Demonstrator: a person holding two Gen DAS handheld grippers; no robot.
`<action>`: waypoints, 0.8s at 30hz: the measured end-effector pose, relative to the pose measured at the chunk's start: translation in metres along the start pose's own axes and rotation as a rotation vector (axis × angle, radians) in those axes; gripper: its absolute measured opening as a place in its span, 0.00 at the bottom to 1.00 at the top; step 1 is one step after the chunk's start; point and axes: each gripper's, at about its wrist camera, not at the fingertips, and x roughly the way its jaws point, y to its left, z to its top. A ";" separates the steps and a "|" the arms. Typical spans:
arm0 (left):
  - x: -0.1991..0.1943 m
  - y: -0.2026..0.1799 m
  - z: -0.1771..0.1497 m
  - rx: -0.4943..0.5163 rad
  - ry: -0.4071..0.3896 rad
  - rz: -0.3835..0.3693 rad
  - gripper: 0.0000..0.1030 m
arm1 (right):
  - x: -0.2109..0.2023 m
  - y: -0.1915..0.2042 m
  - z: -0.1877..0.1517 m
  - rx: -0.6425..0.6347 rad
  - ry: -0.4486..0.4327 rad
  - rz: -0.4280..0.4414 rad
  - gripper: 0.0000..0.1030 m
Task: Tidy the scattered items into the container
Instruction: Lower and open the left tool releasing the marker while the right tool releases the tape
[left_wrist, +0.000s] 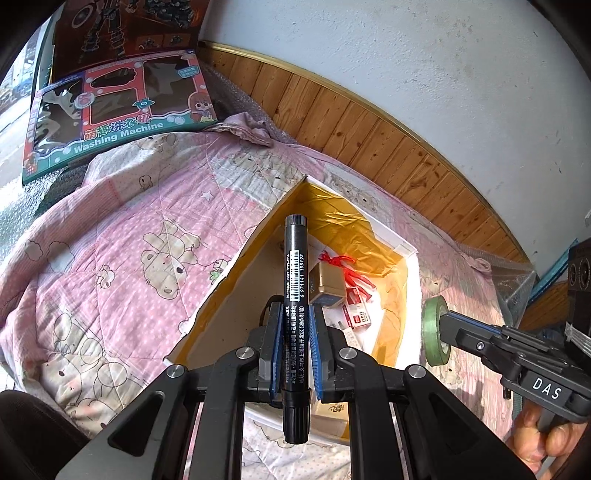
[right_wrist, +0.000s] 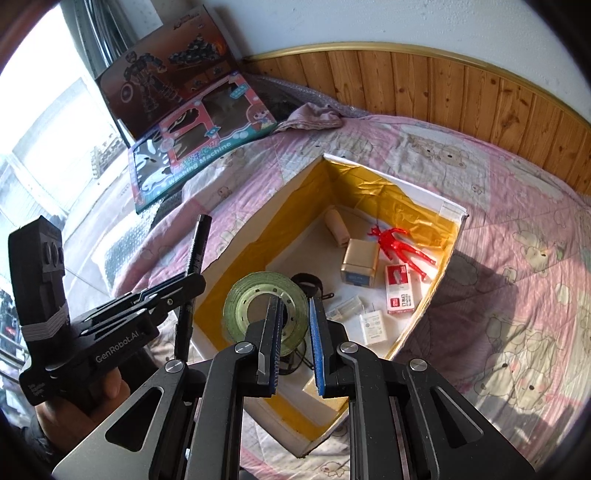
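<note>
Marker and tape held above the box.
Left gripper jaws clamp the marker; right gripper jaws pinch the tape roll's rim (green). Inside the box lie a red figure, a gold tin and a charger; around it, the bed's quilt.

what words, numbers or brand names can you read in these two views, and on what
"Washing Machine": pink and teal toy box on the quilt.
"6 971161 195792": barcode on the black marker pen in the left gripper.
"DAS": right gripper body.
"GenRobot.AI": left gripper body, right wrist view.
Chinese print on the pen, red and white small box and white charger: too small to read.
</note>
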 end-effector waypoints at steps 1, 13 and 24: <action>0.002 -0.001 0.001 0.011 -0.001 0.005 0.14 | 0.004 0.000 0.005 -0.007 0.004 -0.002 0.15; 0.035 -0.008 0.003 0.153 0.068 0.003 0.14 | 0.073 -0.013 0.049 0.019 0.107 -0.005 0.15; 0.062 0.003 0.005 0.269 0.158 0.048 0.14 | 0.128 -0.020 0.064 0.028 0.185 -0.040 0.15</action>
